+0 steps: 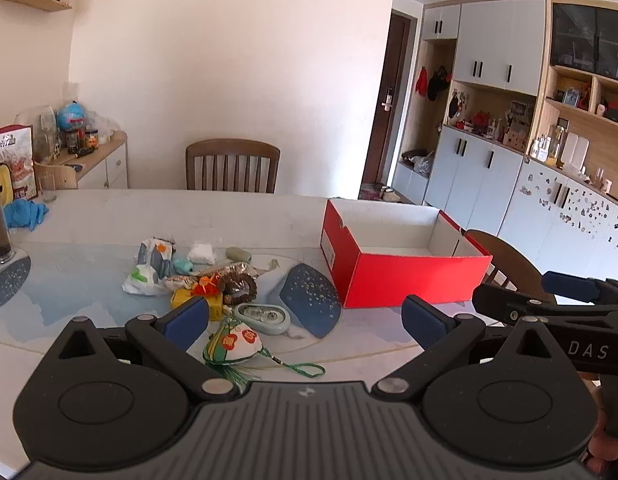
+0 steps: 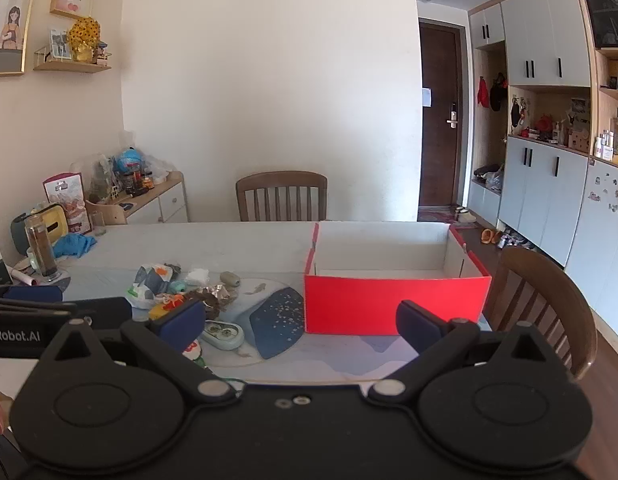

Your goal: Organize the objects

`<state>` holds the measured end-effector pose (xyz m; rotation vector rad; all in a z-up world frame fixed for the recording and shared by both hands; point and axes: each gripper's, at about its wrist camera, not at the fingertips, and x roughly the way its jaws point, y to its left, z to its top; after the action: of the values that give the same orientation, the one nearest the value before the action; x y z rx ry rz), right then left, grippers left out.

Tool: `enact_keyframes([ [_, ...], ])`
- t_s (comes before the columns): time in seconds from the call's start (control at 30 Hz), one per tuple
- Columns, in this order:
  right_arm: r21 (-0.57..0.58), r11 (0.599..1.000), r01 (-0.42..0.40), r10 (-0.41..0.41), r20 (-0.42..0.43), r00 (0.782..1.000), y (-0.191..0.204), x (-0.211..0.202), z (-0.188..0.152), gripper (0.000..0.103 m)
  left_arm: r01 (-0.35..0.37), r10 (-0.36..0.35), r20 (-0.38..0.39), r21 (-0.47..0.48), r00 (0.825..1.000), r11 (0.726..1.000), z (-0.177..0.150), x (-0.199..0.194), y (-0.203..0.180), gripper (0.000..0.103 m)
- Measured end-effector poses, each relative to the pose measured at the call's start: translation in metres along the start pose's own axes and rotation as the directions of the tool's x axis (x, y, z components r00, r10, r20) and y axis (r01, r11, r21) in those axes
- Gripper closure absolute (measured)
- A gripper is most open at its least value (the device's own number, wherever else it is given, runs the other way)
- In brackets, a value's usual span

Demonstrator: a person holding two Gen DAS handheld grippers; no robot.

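Table [image 1: 237, 216], pale marble-look w/ a blue-grey mat, fills both views. Red box [image 1: 409, 280] sits on its right part, lid off, white inside, nothing in it that shows. Left of the box, near but apart, lies a blue fan-shaped pad [image 1: 309, 304], then a heap of small bits: white-green wrappers [image 1: 143, 280], yellow packet [image 1: 197, 300], brown bead ring [image 1: 241, 286], pale oval case [image 1: 263, 318]. Closest to the camera, just beside the case, rests an embroidered sachet w/ green cord [image 1: 233, 346].

Left gripper [image 1: 305, 322] hovers above the sachet, jaws spread wide, nothing between them. Right gripper [image 2: 301, 322] faces the box front, also spread wide and empty.

Judgement: nothing is sorted yet; first pick is likely the sachet. Best to come down on its padded body, not the loose cord, and lift clear before crossing to the box, so the tassel doesn't drag neighbours. Right gripper could steady the box wall if it slides.

Room: wooden chair [image 1: 233, 166] at the far edge, another by the box; white cupboards [image 1: 497, 44] on the right; cluttered sideboard on the left; blue gloves [image 1: 25, 214] at the table's far left.
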<state>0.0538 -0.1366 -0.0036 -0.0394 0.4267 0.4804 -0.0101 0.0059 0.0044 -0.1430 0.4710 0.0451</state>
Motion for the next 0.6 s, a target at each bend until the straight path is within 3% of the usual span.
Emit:
enact_keyframes([
  [0.6,-0.008,0.999,-0.054,0.054,0.062,0.997,0.002,-0.008,0.003,0.002,-0.035,0.037,0.059,-0.025,0.998,0.999,0.003,-0.012,-0.001,0.0],
])
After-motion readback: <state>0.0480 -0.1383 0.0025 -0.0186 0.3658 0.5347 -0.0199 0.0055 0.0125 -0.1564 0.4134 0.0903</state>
